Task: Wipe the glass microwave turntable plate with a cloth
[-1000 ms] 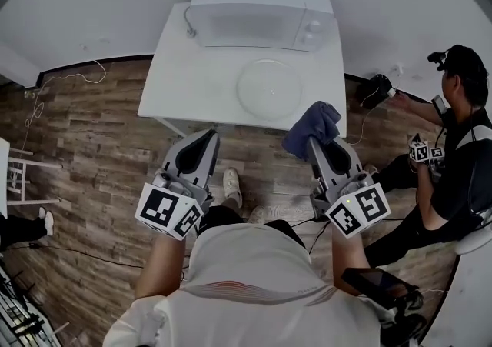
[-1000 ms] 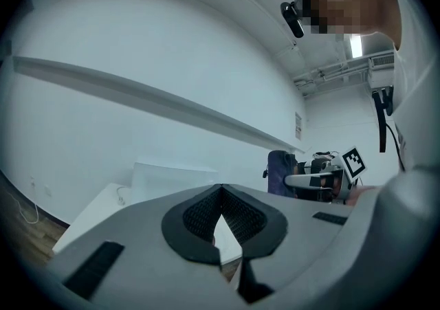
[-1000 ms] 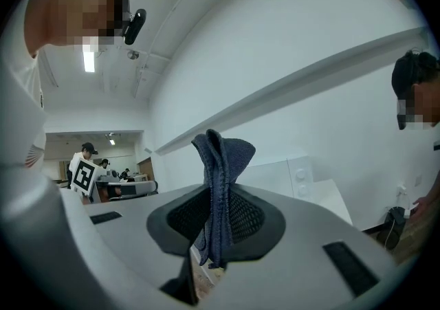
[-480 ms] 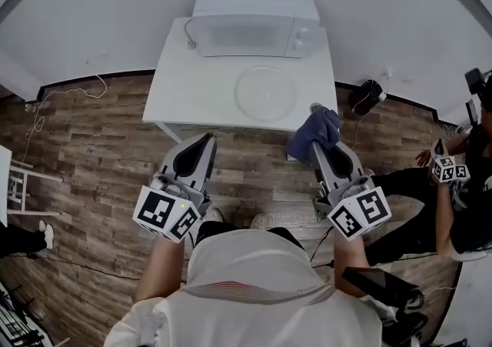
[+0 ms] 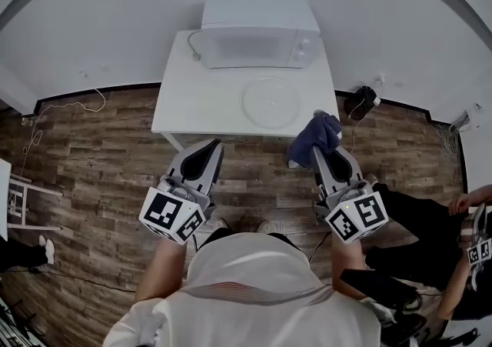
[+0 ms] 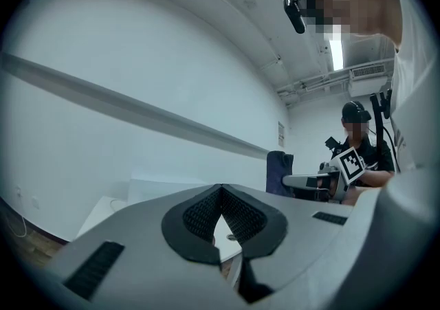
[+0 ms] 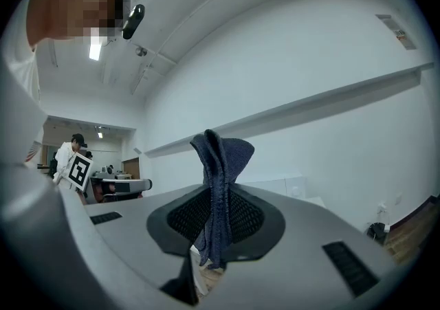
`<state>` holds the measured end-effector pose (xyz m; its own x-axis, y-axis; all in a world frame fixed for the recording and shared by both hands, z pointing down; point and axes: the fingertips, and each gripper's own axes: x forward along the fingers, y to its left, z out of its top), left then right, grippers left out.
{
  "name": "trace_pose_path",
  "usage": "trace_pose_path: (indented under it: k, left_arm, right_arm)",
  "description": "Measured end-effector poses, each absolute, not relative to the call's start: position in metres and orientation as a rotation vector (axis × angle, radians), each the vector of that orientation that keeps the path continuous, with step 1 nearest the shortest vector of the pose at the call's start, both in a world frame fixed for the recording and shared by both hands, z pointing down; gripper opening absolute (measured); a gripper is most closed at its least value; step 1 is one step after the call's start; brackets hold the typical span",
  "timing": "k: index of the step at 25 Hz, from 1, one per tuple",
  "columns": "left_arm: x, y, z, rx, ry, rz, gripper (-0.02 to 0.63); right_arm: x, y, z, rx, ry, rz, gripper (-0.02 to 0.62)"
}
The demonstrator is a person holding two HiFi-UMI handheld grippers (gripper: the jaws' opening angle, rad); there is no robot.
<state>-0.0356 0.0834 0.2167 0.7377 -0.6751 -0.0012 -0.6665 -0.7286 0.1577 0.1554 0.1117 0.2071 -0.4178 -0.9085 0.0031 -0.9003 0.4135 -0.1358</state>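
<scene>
the glass turntable plate (image 5: 270, 101) lies flat on the white table (image 5: 192, 99), towards its right half, just in front of the white microwave (image 5: 257, 30) that stands at the table's far edge with its door closed. both grippers are held over the wooden floor (image 5: 100, 153) on the near side of the table, well apart from the plate.

the right gripper (image 5: 317, 151) is clenched on a dark blue cloth (image 5: 314, 135); the cloth is pinched between the jaws and bunches up above their tips (a short end also hangs below them), near the table's near right corner.

the left gripper (image 5: 209, 150) has its jaws closed tip to tip with nothing between them, pointing at the table's near edge.

another person sits at the near right, on the floor side of the room.
</scene>
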Motion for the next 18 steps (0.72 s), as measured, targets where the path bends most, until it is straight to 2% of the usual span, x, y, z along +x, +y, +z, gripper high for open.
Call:
trace_pose_path:
  k: [18]
  left_arm:
    - [-0.057,0.073,0.213,2.779,-1.068,-0.097,0.011]
  right_arm:
    - [0.137,0.104,0.201,-1.712,2.579,-0.18,0.063]
